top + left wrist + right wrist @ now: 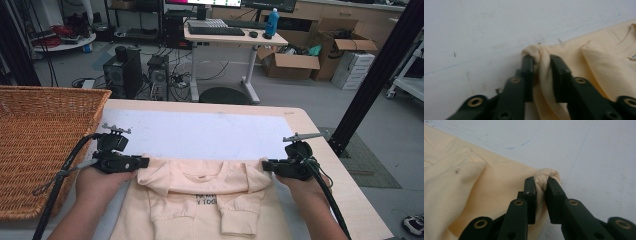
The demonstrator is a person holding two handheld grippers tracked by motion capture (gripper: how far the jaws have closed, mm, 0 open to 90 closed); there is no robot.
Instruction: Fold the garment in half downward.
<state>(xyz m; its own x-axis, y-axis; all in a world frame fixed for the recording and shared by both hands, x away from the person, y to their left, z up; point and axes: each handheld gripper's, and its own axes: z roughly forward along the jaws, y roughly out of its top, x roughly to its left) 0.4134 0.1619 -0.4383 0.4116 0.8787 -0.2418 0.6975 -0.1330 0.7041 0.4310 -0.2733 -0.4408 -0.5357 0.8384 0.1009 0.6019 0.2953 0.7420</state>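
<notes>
A pale peach sweatshirt (200,197) lies on the white mat (200,132), sleeves folded in over its front and dark lettering showing at the chest. My left gripper (144,162) is shut on the garment's left shoulder corner; in the left gripper view the cloth (541,67) bunches between the black jaws. At the opposite shoulder corner my right gripper (266,165) pinches a fold of the same fabric (545,180). A hand holds each gripper from the near side.
A large wicker basket (35,145) stands at the table's left, close to my left forearm. The wooden table edge (345,185) runs along the right. Beyond the table are computer towers, a desk with keyboards and cardboard boxes.
</notes>
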